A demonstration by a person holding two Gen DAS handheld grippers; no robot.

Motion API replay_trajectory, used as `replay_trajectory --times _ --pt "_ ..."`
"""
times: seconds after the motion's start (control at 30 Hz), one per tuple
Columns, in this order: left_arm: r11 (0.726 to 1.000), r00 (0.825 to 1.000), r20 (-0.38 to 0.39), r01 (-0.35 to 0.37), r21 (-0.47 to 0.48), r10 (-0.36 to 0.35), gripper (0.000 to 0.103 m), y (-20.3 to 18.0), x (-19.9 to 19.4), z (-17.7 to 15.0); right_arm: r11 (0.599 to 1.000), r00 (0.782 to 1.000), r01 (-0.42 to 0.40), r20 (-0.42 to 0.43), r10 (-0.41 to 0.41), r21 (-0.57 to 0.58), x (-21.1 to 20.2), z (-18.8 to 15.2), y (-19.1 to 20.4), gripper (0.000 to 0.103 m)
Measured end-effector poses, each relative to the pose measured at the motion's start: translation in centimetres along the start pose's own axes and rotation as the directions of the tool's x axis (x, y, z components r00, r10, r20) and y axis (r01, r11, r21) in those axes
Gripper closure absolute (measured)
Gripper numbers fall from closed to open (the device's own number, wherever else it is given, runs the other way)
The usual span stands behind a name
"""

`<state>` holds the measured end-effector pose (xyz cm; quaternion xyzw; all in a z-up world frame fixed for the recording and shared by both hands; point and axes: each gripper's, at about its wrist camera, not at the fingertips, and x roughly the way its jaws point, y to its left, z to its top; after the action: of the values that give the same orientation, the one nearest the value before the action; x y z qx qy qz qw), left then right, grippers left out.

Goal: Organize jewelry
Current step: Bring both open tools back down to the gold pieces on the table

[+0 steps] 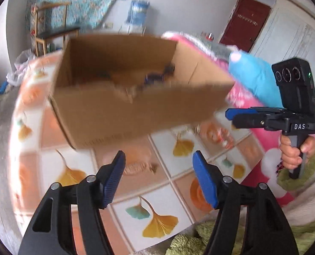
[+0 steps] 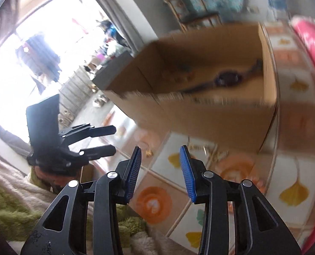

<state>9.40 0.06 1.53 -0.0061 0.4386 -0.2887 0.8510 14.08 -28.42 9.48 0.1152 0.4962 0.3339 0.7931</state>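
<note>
1. Cardboard is the main material in view: an open brown cardboard box (image 1: 123, 97) sits on a desk (image 1: 170, 199) covered with a tiled cloth printed with yellow ginkgo leaves and orange circles.
2. Inside the box, dark jewelry (image 1: 157, 76) lies on the floor near the far right corner; from the right wrist camera it looks like a dark beaded strand or watch-like piece (image 2: 227, 78), though motion blur hides the details.
3. More small pieces lie loose on the cloth in front of the box: a golden trinket (image 2: 149, 153) near the right gripper's fingertips, and a blurred cluster of beads (image 1: 219, 137) just right of the box's front corner.
4. The left gripper (image 1: 158, 180) hovers above the cloth in front of the box, its blue-padded jaws wide apart and holding nothing.
5. The right gripper (image 2: 160, 170) is also over the cloth in front of the box, jaws apart with an empty gap between the pads.
6. In the left wrist view the right gripper appears side-on at the right edge, held by a hand (image 1: 293, 155) wrapped around its handle.
7. A pink blanket (image 1: 242, 93) and a blue pillow (image 1: 253, 78) lie behind and to the right of the box.
8. Green fuzzy fabric (image 1: 189, 242) shows at the near edge of the desk.
9. A wooden chair (image 1: 51, 27) stands against the far wall, and a dark red door (image 1: 246, 21) is at the upper right.
</note>
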Motion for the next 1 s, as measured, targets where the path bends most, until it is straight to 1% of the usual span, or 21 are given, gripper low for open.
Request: replay_trajectory --times 0.07,0.17,0.2,0.23,0.27,0.33,0.37,0.53,0.7,0.8,0.9,1.0 --pt "0.999 0.998 -0.03 -0.051 0.013 0.051 0.039 -0.5 1.9 -0.7 0.999 0.999 0.03 -0.031 -0.029 0.045 1.4 -0.8 -0.5 0.066" --pt "0.996 0.994 -0.058 -0.091 0.009 0.092 0.041 -1.0 4.0 -1.6 0.992 0.997 0.074 -0.036 -0.071 0.104 2.2 -1.5 -0.9 0.066" --pt "0.995 0.994 -0.057 -0.096 0.009 0.096 0.042 -1.1 4.4 -1.8 0.99 0.995 0.093 -0.03 -0.091 0.106 2.2 -1.5 -0.8 0.066" --pt "0.993 0.992 -0.053 -0.115 0.014 0.116 0.044 -1.2 4.8 -2.0 0.987 0.993 0.117 -0.02 -0.116 0.108 2.3 -1.5 -0.7 0.066" --pt "0.991 0.99 -0.054 -0.131 0.02 0.132 0.047 -1.4 5.1 -2.0 0.986 0.992 0.125 -0.016 -0.124 0.109 2.5 -1.5 -0.7 0.066" --pt "0.986 0.986 -0.039 -0.161 0.039 0.162 0.051 -1.7 5.4 -2.2 0.984 0.989 0.145 -0.004 -0.145 0.1 2.7 -1.6 -0.5 0.067" --pt "0.983 0.984 -0.035 -0.176 0.05 0.177 0.055 -2.0 5.6 -2.2 0.984 0.988 0.154 -0.002 -0.155 0.092 2.7 -1.6 -0.4 0.068" --pt "0.967 0.973 -0.017 -0.226 0.114 0.229 0.064 -3.0 6.2 -2.1 0.97 0.971 0.236 0.014 -0.237 0.049 3.4 -1.7 -0.4 0.073" --pt "0.962 0.97 -0.013 -0.239 0.134 0.243 0.073 -3.8 6.8 -1.9 0.953 0.953 0.301 0.03 -0.303 0.04 3.4 -1.5 -1.2 0.076" --pt "0.961 0.969 -0.01 -0.243 0.134 0.246 0.079 -3.6 6.9 -1.8 0.951 0.952 0.306 0.018 -0.307 0.041 4.1 -1.3 -1.4 0.077" --pt "0.961 0.969 -0.008 -0.245 0.132 0.248 0.083 -3.7 7.0 -1.7 0.952 0.953 0.303 0.013 -0.304 0.039 3.8 -1.6 -1.7 0.08" --pt "0.961 0.969 -0.007 -0.244 0.133 0.248 0.084 -3.6 7.0 -1.7 0.951 0.951 0.309 0.013 -0.31 0.029 4.2 -1.4 -1.6 0.081"
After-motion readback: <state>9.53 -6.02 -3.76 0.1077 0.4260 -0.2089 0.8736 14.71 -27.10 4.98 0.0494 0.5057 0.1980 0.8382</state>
